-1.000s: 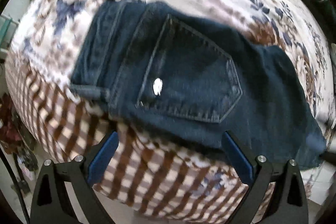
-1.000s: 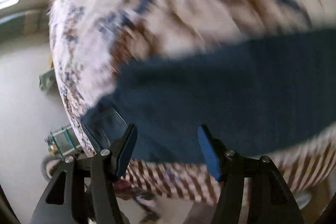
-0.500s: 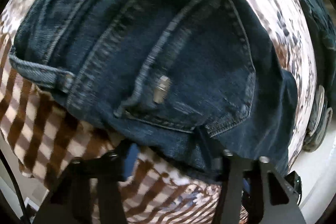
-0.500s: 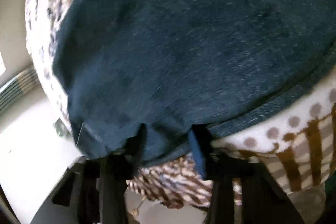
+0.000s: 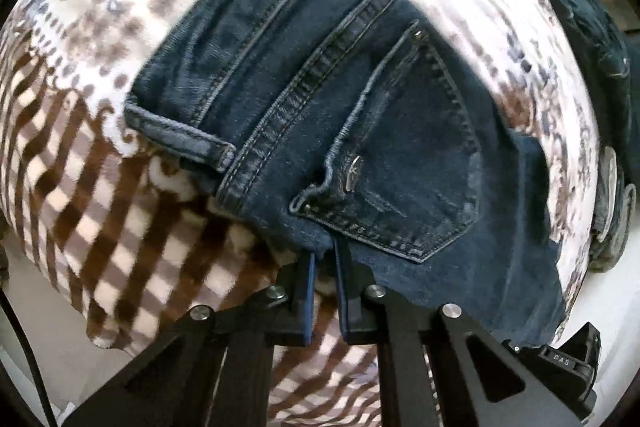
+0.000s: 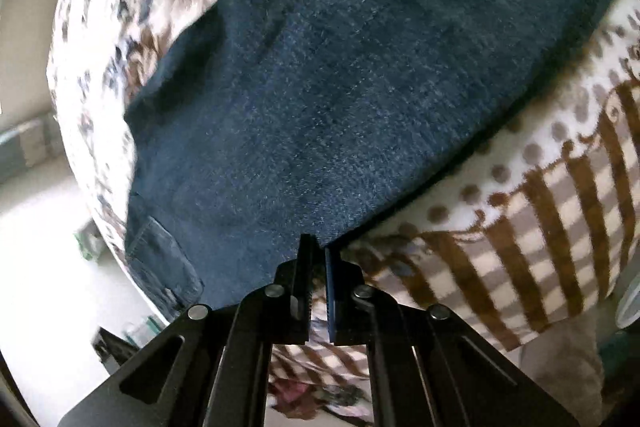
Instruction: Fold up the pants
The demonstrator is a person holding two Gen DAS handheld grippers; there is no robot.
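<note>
left tool point(image 5: 325, 254) clamps jeans point(image 5: 360, 131) | right tool point(image 6: 316, 247) clamps hem | "DAS"

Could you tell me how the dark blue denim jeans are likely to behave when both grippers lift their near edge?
The dark blue denim jeans will probably drape and sag between the left gripper and right gripper, being soft cloth. The thick seams and back pocket suggest some weight. The fuzzy patterned blanket may drag slightly.

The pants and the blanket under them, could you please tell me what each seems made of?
Pants: dark blue denim, judging by the twill weave, pale double stitching and a metal rivet at the pocket corner. Blanket: probably plush fleece, with a fuzzy matte pile.
</note>
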